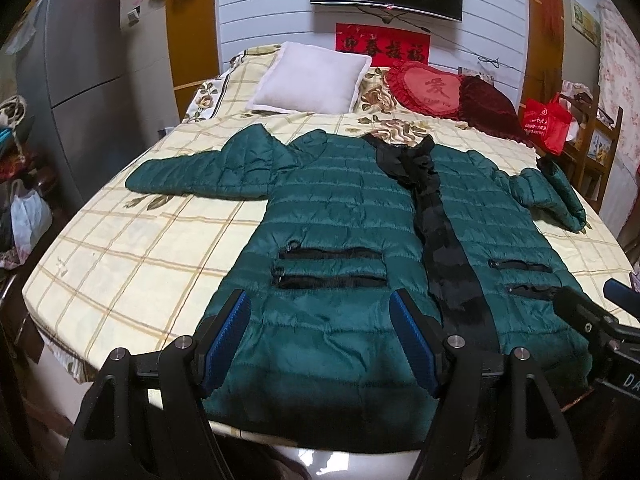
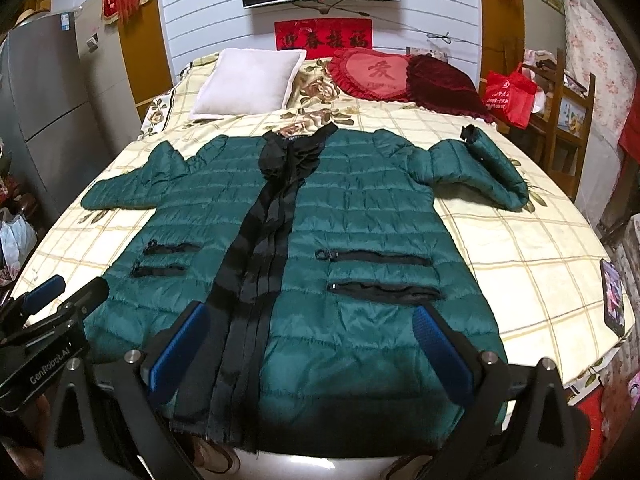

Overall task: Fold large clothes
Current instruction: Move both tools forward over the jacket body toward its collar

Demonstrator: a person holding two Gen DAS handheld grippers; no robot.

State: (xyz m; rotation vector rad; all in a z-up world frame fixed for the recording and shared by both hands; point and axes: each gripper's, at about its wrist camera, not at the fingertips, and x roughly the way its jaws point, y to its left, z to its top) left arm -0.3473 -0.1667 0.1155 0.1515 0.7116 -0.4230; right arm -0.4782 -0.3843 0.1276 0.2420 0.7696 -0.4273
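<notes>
A dark green quilted jacket (image 1: pixel 340 216) lies flat, front up, on the bed, with a black centre strip (image 1: pixel 440 240) and both sleeves spread out; its hem hangs at the near bed edge. It also shows in the right wrist view (image 2: pixel 360 208). My left gripper (image 1: pixel 320 320) is open and empty above the jacket's left hem. My right gripper (image 2: pixel 312 332) is open and empty above the hem near the black strip. The right sleeve (image 2: pixel 480 168) is bent back on itself. Each gripper shows at the edge of the other's view.
The bed (image 1: pixel 120 240) has a cream checked sheet. A white pillow (image 1: pixel 312 80) and red heart cushion (image 1: pixel 432 88) lie at the head. A grey fridge (image 1: pixel 80 60) stands left. A red bag (image 1: pixel 548 124) and wooden shelf stand right. A phone (image 2: pixel 612 296) lies on the bed's right edge.
</notes>
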